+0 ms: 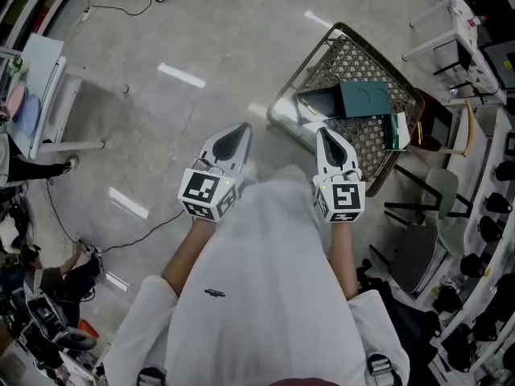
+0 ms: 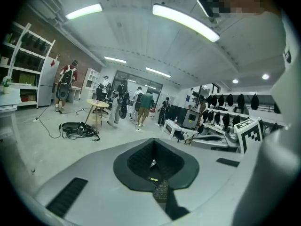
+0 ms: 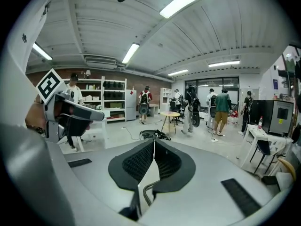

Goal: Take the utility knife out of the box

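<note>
Head view shows the left gripper (image 1: 240, 132) near the person's chest, its jaws pressed together on nothing. Just beside it, the right gripper (image 1: 326, 135) has its jaws closed and empty too. Ahead of the right jaws, a little to their right, a wire basket (image 1: 354, 55) on the floor (image 1: 161, 111) holds a dark green box (image 1: 364, 99) and a smaller box (image 1: 394, 131). The knife is not visible; it is probably inside one of them. I judge it light, stiff and rather slippery, best taken across the middle of the handle, away from the blade. The floor is grey and glossy, with cables (image 2: 79, 130) and people (image 3: 222, 105) far ahead of the jaws.
</note>
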The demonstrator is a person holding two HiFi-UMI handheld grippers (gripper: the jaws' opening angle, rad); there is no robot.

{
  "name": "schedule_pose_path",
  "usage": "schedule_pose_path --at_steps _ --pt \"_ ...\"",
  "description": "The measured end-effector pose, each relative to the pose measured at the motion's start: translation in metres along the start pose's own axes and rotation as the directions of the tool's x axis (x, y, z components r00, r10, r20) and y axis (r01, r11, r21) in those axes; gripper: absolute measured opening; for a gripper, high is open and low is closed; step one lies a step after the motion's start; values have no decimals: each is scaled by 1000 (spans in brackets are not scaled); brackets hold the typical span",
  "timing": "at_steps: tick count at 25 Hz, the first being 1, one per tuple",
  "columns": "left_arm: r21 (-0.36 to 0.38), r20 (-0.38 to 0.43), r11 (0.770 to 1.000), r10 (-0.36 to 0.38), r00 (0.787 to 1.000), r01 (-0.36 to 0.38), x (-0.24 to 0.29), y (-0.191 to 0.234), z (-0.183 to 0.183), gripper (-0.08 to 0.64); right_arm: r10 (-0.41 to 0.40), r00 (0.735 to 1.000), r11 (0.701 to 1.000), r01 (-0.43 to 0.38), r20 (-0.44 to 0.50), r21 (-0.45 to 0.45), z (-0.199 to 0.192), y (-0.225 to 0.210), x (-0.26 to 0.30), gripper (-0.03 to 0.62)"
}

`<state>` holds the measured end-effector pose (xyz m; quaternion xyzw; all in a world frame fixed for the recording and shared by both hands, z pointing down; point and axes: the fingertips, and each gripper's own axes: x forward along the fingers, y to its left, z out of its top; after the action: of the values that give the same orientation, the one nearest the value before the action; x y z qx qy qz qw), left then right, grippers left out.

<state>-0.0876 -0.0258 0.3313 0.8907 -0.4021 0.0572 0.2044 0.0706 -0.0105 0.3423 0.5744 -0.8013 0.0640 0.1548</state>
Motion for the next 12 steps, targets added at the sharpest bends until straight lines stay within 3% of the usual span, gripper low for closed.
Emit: schedule_pose_path --at_steps 12 --pt "-26 19 999 40 999 -40 47 10 26 2 82 997 996 -82 -3 -40 22 -38 39 0"
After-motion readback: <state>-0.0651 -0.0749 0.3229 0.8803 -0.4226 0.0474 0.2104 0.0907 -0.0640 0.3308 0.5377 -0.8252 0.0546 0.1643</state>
